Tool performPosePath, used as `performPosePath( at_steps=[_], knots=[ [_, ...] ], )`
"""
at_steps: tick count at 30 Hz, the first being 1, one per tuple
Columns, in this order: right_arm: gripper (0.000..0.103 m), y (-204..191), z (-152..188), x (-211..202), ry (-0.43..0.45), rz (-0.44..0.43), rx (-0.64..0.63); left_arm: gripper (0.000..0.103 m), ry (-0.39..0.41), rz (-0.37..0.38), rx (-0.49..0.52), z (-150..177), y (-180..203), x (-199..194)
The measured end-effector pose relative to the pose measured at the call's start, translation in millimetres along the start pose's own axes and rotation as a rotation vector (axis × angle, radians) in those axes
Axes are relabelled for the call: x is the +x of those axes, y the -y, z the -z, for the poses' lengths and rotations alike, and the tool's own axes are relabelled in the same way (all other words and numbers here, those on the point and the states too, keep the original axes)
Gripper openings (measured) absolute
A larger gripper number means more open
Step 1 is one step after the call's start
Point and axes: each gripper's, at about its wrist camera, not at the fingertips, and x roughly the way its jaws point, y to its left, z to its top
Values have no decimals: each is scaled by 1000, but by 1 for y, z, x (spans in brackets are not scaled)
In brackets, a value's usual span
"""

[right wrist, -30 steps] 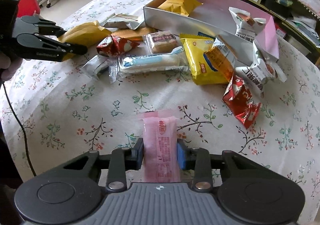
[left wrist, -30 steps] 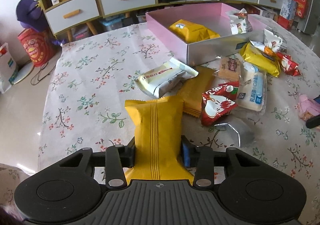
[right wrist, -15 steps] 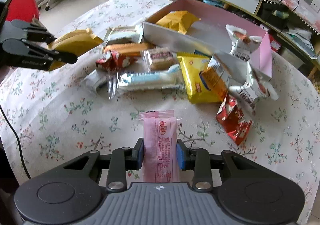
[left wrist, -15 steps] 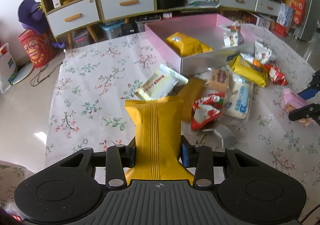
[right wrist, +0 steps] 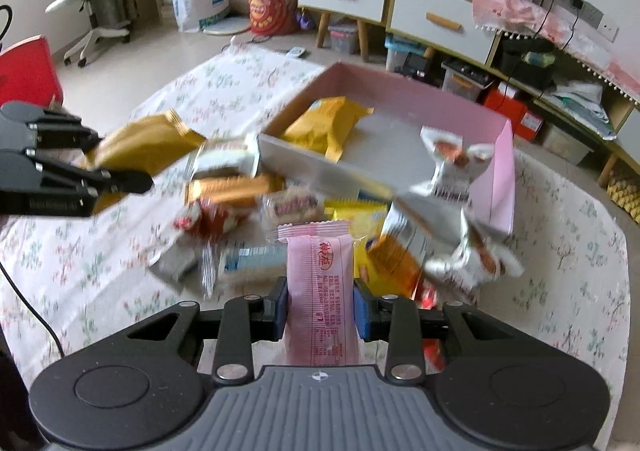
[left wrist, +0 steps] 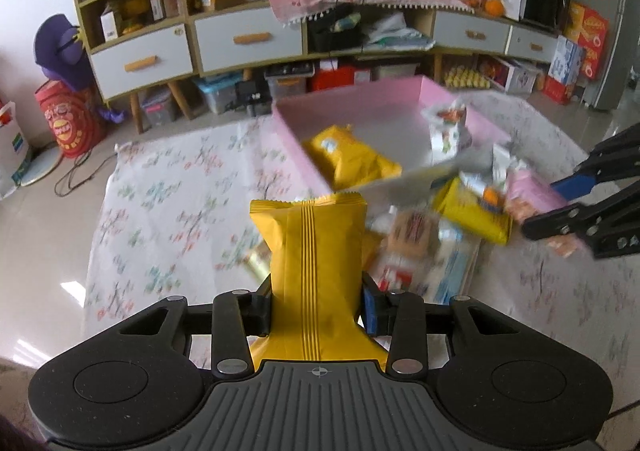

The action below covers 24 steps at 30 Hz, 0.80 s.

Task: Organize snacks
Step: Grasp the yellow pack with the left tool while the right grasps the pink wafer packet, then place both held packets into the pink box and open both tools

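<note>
Left wrist view: my left gripper (left wrist: pixel 318 305) clamps a yellow packet (left wrist: pixel 316 263). My right gripper (right wrist: pixel 320 309) clamps a pink packet (right wrist: pixel 321 291). Pink box (right wrist: pixel 505 171) ahead.

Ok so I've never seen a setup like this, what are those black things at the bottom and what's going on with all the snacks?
No robot here: a person holds a hand-held gripper in each hand, and each carries a camera that looks forward along its two fingers. The black shape at the bottom of each picture is the gripper's own body. In the left-hand view, the left gripper is shut on a yellow snack packet. In the right-hand view, the right gripper is shut on a pink wafer packet. Ahead, on a floral tablecloth, stands a pink box that already holds a yellow packet and a white one. More loose snacks lie piled in front of the box.
</note>
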Motion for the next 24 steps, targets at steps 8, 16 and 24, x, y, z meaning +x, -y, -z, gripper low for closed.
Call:
performPosePath(
  at_steps=[8, 16, 24],
  knots=[
    [13, 21, -32, 15, 38, 42, 75, 37, 29, 5, -43, -37, 15, 28],
    [13, 51, -48, 30, 59, 85, 160, 37, 50, 3, -91, -65, 25, 54],
    [13, 79, -62, 31, 96, 115, 190, 37, 57, 5, -71, -89, 42, 74]
  ],
)
